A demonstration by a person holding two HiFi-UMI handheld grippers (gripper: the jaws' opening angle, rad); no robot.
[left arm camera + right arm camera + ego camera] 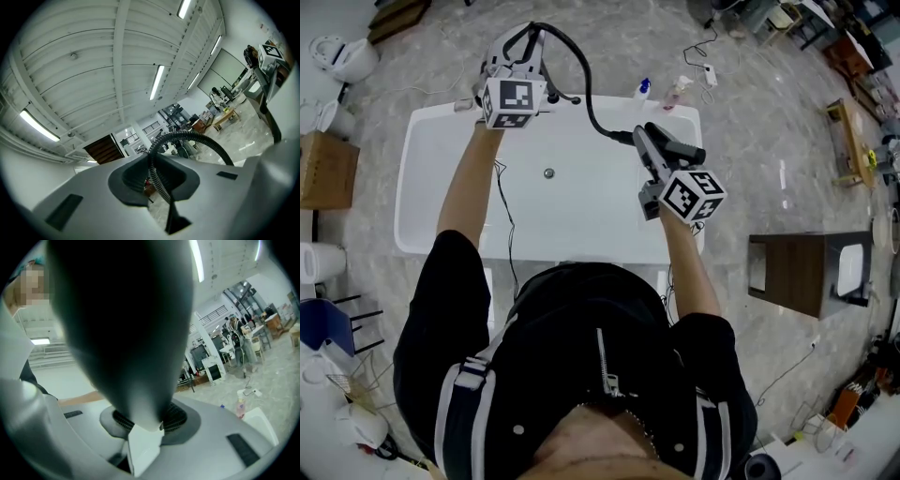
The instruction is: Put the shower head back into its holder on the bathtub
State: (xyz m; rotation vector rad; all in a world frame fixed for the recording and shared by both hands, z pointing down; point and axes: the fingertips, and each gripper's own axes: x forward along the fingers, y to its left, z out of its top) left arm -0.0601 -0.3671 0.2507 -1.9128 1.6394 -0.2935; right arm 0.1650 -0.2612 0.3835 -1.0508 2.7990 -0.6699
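Note:
In the head view a white bathtub lies in front of me. My right gripper is over the tub's far right corner, shut on the black shower head. In the right gripper view the dark shower head fills the space between the jaws of the right gripper. A black ribbed hose arcs from the head to the far rim. There my left gripper is shut on it. The left gripper view shows the hose pinched in the left gripper. I cannot make out the holder.
Two small bottles stand on the tub's far right rim. The drain shows in the tub floor. A brown cabinet is on the right, a cardboard box on the left. A thin cable hangs over the tub.

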